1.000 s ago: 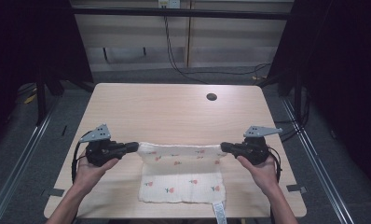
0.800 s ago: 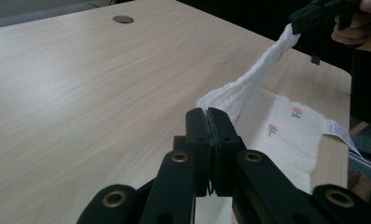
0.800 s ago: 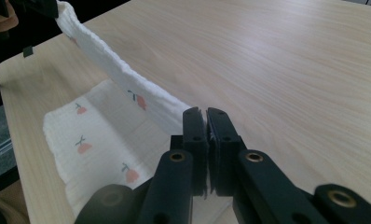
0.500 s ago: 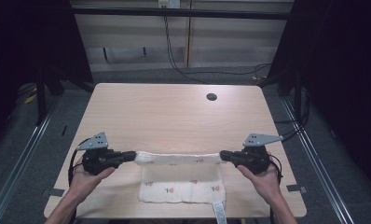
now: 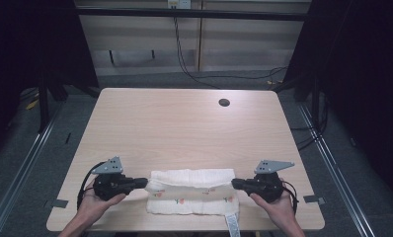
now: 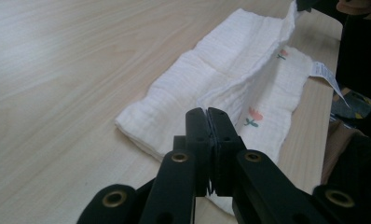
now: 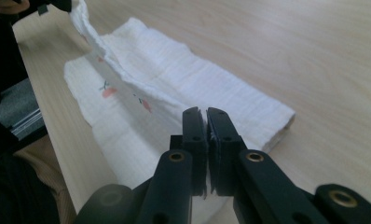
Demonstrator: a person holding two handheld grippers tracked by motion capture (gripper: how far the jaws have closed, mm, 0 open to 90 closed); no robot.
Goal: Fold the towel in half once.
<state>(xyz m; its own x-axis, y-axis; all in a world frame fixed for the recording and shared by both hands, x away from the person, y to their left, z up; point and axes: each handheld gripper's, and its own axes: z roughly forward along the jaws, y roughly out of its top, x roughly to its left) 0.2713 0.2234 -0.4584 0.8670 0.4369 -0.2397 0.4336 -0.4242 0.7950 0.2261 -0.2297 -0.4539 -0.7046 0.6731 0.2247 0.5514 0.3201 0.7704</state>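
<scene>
a person folds a white muslin cloth printed with small orange tulips [image 5: 192, 192] at the near edge of a pale wooden tabletop [image 5: 184, 128]. the left gripper [image 5: 144, 183] pinches the cloth's left corner, its fingers clenched tight on a thin edge of fabric, as the left gripper view confirms; the right gripper [image 5: 235, 183] does the same at the right corner. between them the gripped edge hangs slightly raised, carried over the lower half of the cloth, which lies flat on the wood. the step in hand looks like folding the far half toward the person, and it seems nearly complete. the next move likely calls for lowering both corners evenly onto the near edge, keeping the fold line straight, then letting go. a white care label [image 5: 232, 224] trails from the near right corner over the table's edge; its print is too small to read. a dark round cable hole [image 5: 224, 102] sits well apart near the far side.
</scene>
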